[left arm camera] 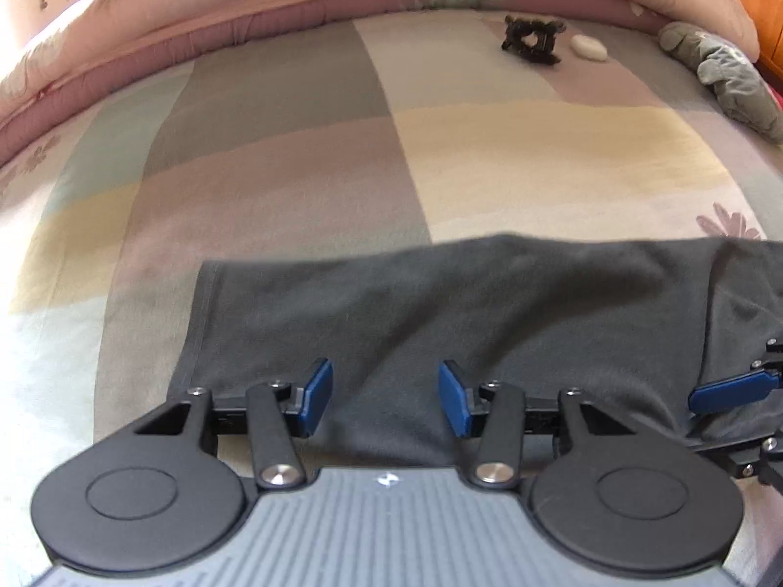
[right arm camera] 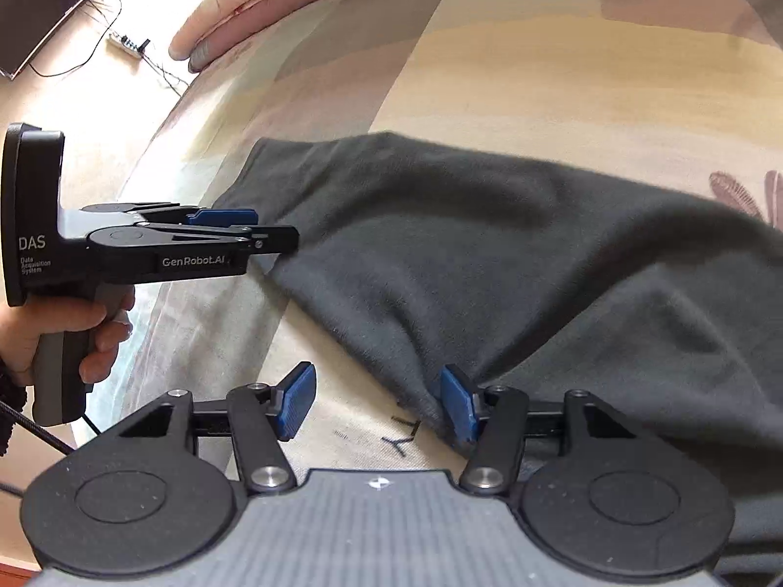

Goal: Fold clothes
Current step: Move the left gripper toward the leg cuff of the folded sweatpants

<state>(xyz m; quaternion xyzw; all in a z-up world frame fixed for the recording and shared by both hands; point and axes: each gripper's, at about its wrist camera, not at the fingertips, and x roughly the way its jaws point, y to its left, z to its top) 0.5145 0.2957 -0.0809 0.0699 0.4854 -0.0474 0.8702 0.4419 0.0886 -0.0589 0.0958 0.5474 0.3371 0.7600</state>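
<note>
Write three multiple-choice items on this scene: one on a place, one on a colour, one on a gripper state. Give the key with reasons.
1. Where does the dark grey garment lie?
A. on the patchwork bedsheet
B. on a wooden floor
C. in a basket

2. What colour are the pads of the left hand-held gripper?
A. red
B. blue
C. white

3. How does the right hand-held gripper stand?
A. shut on the garment
B. out of view
C. open

Key: 1 A, the garment spreads across the coloured sheet. 2 B, both pads show blue in the left wrist view. 3 C, its fingers stand wide apart, with one pad at the cloth's edge and nothing clamped.
</note>
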